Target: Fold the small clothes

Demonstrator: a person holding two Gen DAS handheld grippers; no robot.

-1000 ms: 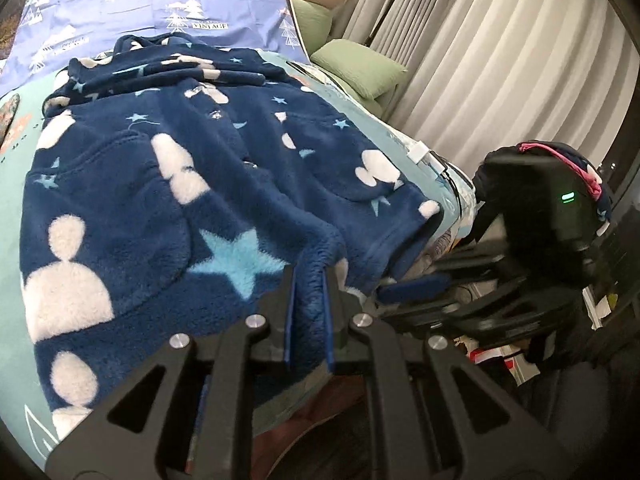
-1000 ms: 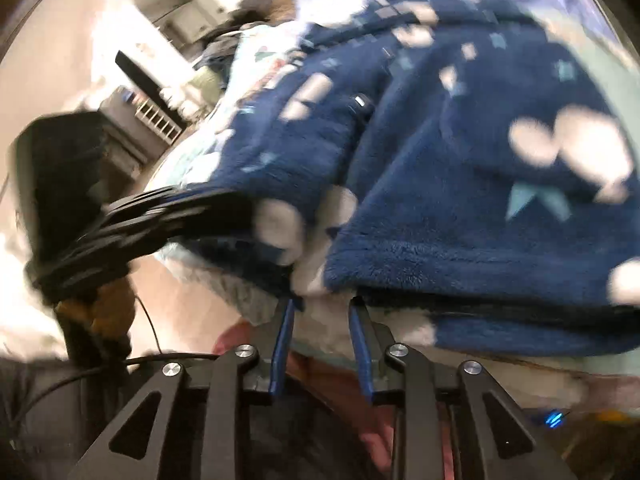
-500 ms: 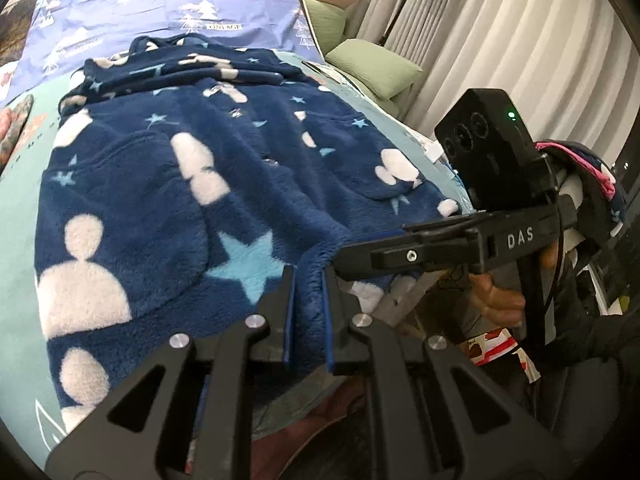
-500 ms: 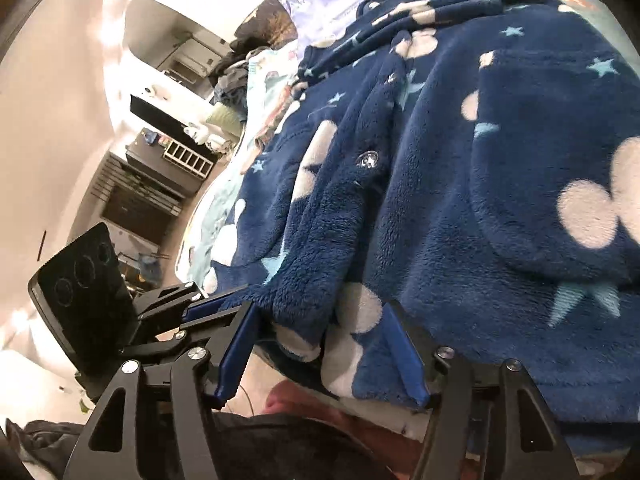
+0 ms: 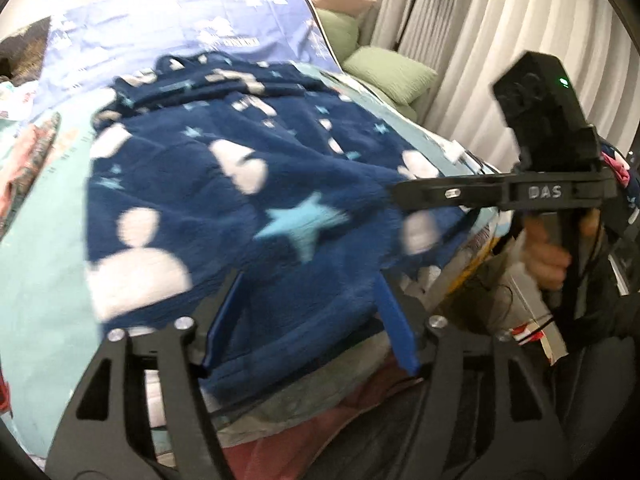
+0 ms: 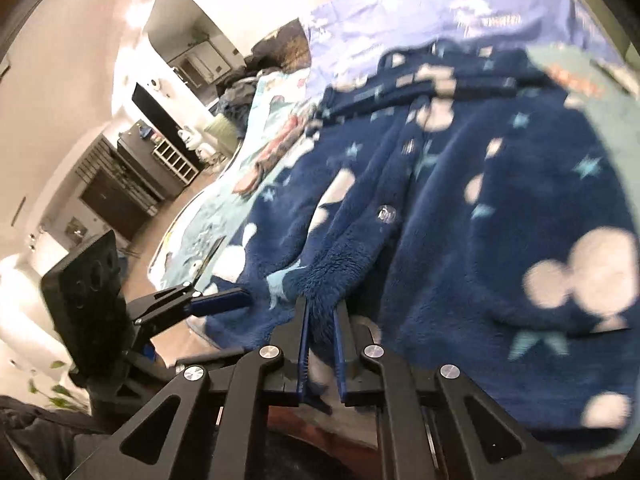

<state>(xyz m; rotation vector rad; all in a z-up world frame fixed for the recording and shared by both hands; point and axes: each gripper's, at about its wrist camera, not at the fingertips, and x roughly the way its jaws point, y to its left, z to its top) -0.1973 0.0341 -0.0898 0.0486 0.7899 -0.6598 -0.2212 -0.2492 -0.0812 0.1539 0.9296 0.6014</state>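
A navy fleece jacket (image 5: 192, 184) with white blobs and pale blue stars lies spread on the bed, its buttoned front (image 6: 384, 212) running up the middle. My left gripper (image 5: 310, 316) stands over the near hem with its jaws opening. The fleece lies between the blue fingers (image 5: 394, 320) but they do not press it. My right gripper (image 6: 322, 320) is shut on the jacket's thick front edge at the hem. Its black body (image 5: 540, 192) reaches in from the right in the left wrist view. In the right wrist view a left blue finger (image 6: 224, 300) shows.
The bed has a teal cover (image 5: 44, 240) and a blue printed sheet (image 5: 180, 20) at the head. Green pillows (image 5: 392, 76) and white curtains (image 5: 500, 20) are on the right. A person's hand (image 5: 548, 252) grips the right handle. Dark cabinets (image 6: 132, 188) stand beyond the bed.
My left gripper, shut on the hem before, has opened wide. My right gripper, open around the front edge half a second ago, has shut on it and risen a little.
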